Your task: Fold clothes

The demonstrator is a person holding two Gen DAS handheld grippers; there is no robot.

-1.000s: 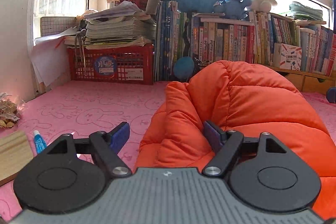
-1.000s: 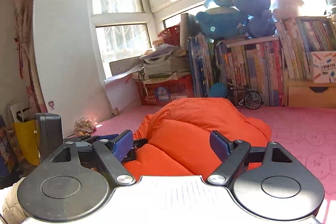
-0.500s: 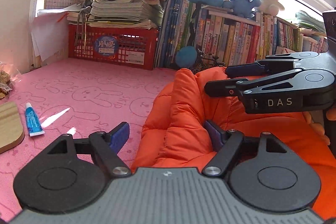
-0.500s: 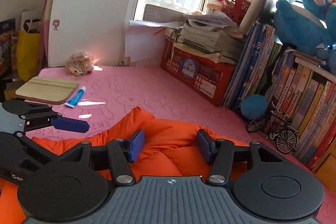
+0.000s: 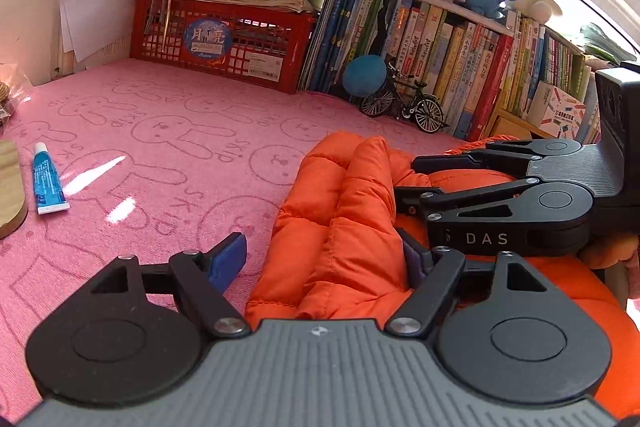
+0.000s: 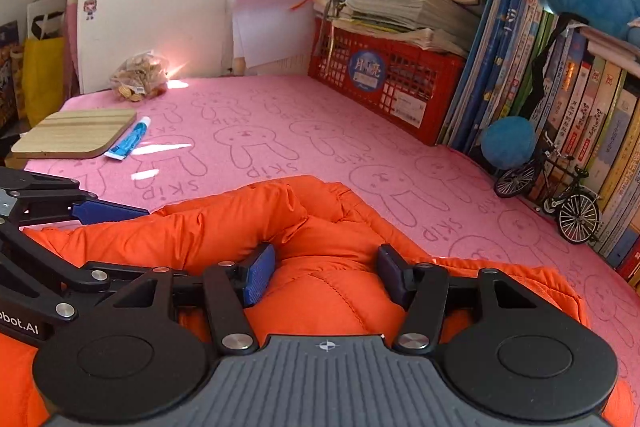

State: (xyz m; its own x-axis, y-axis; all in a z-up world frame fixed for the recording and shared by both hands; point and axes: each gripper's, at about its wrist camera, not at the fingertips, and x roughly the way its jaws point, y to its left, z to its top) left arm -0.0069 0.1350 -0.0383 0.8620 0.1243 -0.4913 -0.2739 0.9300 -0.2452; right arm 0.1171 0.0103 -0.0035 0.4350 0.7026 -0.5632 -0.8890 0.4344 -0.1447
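Orange puffer jacket [image 5: 344,227] bunched on the pink rabbit-print mat [image 5: 168,131], clear of the toothpaste tube [image 5: 48,183] and wooden board [image 6: 76,131] further left, leaving room to fold. Left gripper [image 5: 324,259] angled downward at the jacket's left edge, fingers wide apart around a padded ridge, outer pad off the fabric. Right gripper [image 6: 324,273] tilted down over the middle, fingers [image 6: 260,273] pressed into a puffy fold, seemingly clamped on it to lift it over.

Orange jacket [image 6: 320,291]: puffy quilted cloth, faint sheen. Pink mat [image 6: 280,131] beneath: matt towelling. Board [image 6: 74,133] left of jacket: pale wood. Crate [image 5: 224,43] behind: red plastic.
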